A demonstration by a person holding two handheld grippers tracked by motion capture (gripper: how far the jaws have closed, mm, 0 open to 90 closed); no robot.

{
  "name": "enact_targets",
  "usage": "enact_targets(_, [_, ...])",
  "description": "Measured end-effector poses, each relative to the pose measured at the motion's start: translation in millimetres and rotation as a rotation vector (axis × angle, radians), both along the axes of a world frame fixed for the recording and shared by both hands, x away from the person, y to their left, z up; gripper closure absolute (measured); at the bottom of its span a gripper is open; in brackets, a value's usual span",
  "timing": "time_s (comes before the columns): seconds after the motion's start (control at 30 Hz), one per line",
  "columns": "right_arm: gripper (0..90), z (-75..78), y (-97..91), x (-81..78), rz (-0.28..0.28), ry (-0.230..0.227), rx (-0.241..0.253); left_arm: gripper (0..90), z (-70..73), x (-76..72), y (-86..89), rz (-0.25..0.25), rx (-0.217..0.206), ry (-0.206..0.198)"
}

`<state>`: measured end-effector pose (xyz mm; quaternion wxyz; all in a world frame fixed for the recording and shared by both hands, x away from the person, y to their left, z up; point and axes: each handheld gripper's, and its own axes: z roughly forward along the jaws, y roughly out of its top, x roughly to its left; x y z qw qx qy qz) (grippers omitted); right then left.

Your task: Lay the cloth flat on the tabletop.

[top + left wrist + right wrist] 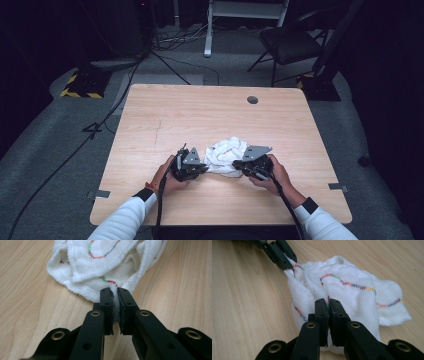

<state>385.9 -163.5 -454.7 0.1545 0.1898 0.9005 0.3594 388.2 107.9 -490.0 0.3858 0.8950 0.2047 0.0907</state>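
Crumpled white woven cotton cloth with a multicolour zigzag stitched hem [226, 156] sits bunched on the light wooden desk [165, 120], near the person's edge, slightly right of centre, between both hands. Left gripper [197, 169] has its jaws clamped narrow on the cloth's left hem edge; the left gripper view shows a thin fold of fabric [115, 307] pinched between the pads. Right gripper [239, 165] is likewise closed tight on a fold on the near right side of the bundle [328, 305], with the left gripper visible at the far left corner [287, 263]. Handling guess: very light, fully limp, no stiffness, so it sags and drapes wherever it isn't held. The open weave gives the pads decent friction, so slip risk is low, but a thin single layer could pull out if tugged hard. Not fragile, though loose threads might snag. Best hold points are the stitched hem and corners: thicker, easy to trace by colour, and they let the cloth spread flat when pulled apart. Right grip looks mid-fold rather than at a corner, so it may need a regrip.
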Motion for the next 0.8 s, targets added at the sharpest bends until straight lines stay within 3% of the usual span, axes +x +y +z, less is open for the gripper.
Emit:
enact_targets(0.17, [85.4, 4.5, -15.9, -4.1, -0.025, -0.001, 0.02, 83.4, 2.9, -2.4, -4.1, -0.015, 0.0, -0.002])
enact_targets(0.33, [78.9, -0.1, -21.6, -6.2, -0.033, 0.007, -0.003, 83.6, 3.0, -5.2, -8.7, -0.04, 0.029, -0.007])
enact_targets(0.4, [67.1, 2.1, -18.2, -6.7, -0.042, -0.017, -0.006, 83.6, 2.4, -5.6, -10.3, -0.045, 0.039, -0.009])
enact_targets(0.43, [67.1, 2.1, -18.2, -6.7, -0.042, -0.017, -0.006, 83.6, 2.2, -5.7, -10.5, -0.047, 0.039, -0.008])
enact_targets(0.47, [59.2, 3.7, -15.7, -6.7, -0.045, -0.018, 0.003, 83.6, 2.1, -5.8, -11.0, -0.049, 0.042, -0.006])
enact_targets(0.63, [51.2, 10.9, -4.3, -5.3, -0.055, -0.044, 0.033, 83.6, 1.1, -6.6, -14.1, -0.063, 0.058, -0.006])
enact_targets(0.8, [47.9, 13.7, 17.6, -3.6, -0.004, -0.044, 0.041, 83.6, 0.0, -6.0, -14.3, -0.063, 0.062, 0.0])
